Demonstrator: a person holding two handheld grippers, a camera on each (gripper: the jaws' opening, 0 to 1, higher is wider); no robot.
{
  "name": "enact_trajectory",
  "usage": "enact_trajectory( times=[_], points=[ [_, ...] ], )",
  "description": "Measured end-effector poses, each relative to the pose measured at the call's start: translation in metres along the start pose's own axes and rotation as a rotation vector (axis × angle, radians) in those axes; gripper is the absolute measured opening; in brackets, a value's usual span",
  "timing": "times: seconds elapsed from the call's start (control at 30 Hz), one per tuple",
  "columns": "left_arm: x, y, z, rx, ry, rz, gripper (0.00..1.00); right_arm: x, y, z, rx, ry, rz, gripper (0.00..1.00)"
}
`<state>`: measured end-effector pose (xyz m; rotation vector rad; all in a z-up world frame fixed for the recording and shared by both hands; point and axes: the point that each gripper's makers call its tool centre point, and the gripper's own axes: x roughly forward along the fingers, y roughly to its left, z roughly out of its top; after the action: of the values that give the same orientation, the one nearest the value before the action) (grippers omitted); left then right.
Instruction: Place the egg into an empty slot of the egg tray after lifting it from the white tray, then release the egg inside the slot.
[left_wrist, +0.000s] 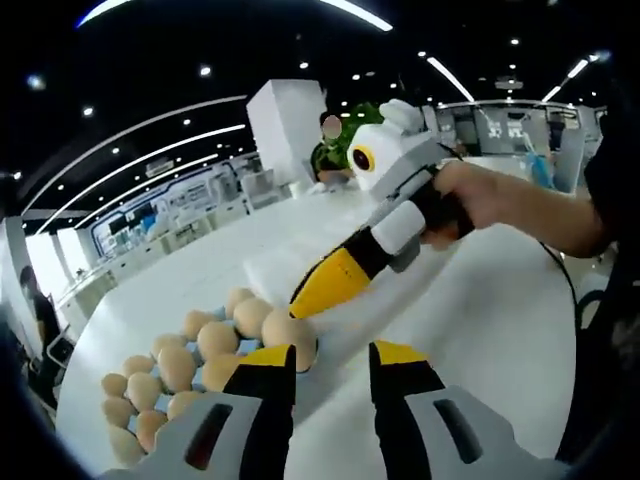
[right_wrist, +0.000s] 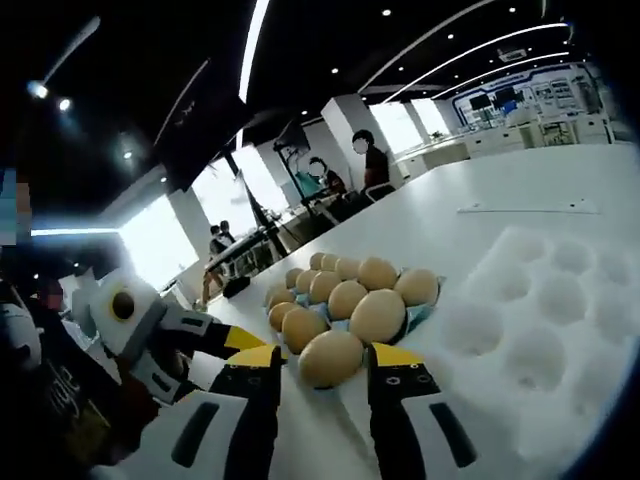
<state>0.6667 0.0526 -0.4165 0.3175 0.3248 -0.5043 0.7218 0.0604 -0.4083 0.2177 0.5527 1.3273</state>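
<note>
In the left gripper view, the left gripper (left_wrist: 332, 372) has its yellow-tipped black jaws spread apart, nothing between them. Just beyond its left jaw sits a smooth tan egg (left_wrist: 290, 333), oval and matte, at the near corner of a blue egg tray (left_wrist: 243, 346) full of like eggs. The right gripper (left_wrist: 300, 303), white-bodied with yellow jaws, comes in from the right in a hand (left_wrist: 470, 195), its tips touching that egg; whether they grip it cannot be told. All rests on a glossy white table (left_wrist: 480, 330).

In the right gripper view, the right gripper (right_wrist: 325, 362) has its jaws set either side of the egg (right_wrist: 331, 357), apparently pinching it at the egg tray's (right_wrist: 418, 315) near edge. To the right lies a white tray (right_wrist: 560, 320) of moulded round hollows, foam-like. The left gripper (right_wrist: 245, 340) reaches in from the left.
</note>
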Motion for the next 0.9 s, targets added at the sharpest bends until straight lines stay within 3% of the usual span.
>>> enact_trajectory(
  times=[0.1, 0.27, 0.3, 0.4, 0.43, 0.47, 0.53, 0.57, 0.67, 0.77, 0.83, 0.9],
  points=[
    [0.004, 0.004, -0.005, 0.012, 0.019, 0.019, 0.3, 0.006, 0.006, -0.004, 0.042, 0.015, 0.037, 0.41],
    [0.007, 0.001, -0.012, -0.007, 0.042, -0.018, 0.3, 0.009, 0.01, -0.002, 0.074, 0.002, 0.065, 0.41],
    [0.009, 0.0, -0.013, -0.015, 0.04, -0.024, 0.3, 0.008, 0.011, 0.001, 0.113, -0.011, 0.073, 0.41],
    [0.011, -0.007, -0.014, -0.033, 0.05, -0.037, 0.31, 0.003, 0.03, 0.008, 0.183, -0.03, 0.155, 0.26],
    [0.011, -0.007, -0.013, -0.022, 0.045, -0.04, 0.3, 0.002, 0.037, 0.006, 0.189, -0.012, 0.182, 0.27],
    [0.012, -0.008, -0.012, -0.025, 0.046, -0.041, 0.32, 0.003, 0.035, 0.006, 0.171, -0.014, 0.155, 0.3],
    [0.012, -0.009, -0.011, -0.023, 0.044, -0.046, 0.32, 0.004, 0.023, 0.005, 0.034, -0.005, 0.073, 0.34],
    [0.011, -0.007, -0.012, -0.024, 0.044, -0.047, 0.33, 0.003, 0.019, -0.001, 0.013, 0.028, 0.054, 0.34],
    [0.007, -0.003, -0.012, -0.029, 0.04, -0.035, 0.33, -0.002, 0.024, 0.006, 0.096, -0.013, 0.091, 0.35],
    [0.002, 0.002, -0.007, -0.089, 0.0, -0.045, 0.36, -0.018, 0.019, 0.017, 0.008, -0.057, 0.048, 0.37],
    [-0.001, 0.005, -0.006, -0.112, -0.007, -0.045, 0.41, -0.028, 0.017, 0.022, -0.087, -0.07, 0.016, 0.45],
    [-0.004, 0.011, -0.004, -0.139, -0.029, -0.048, 0.42, -0.041, 0.016, 0.027, -0.189, -0.088, -0.024, 0.6]
  ],
)
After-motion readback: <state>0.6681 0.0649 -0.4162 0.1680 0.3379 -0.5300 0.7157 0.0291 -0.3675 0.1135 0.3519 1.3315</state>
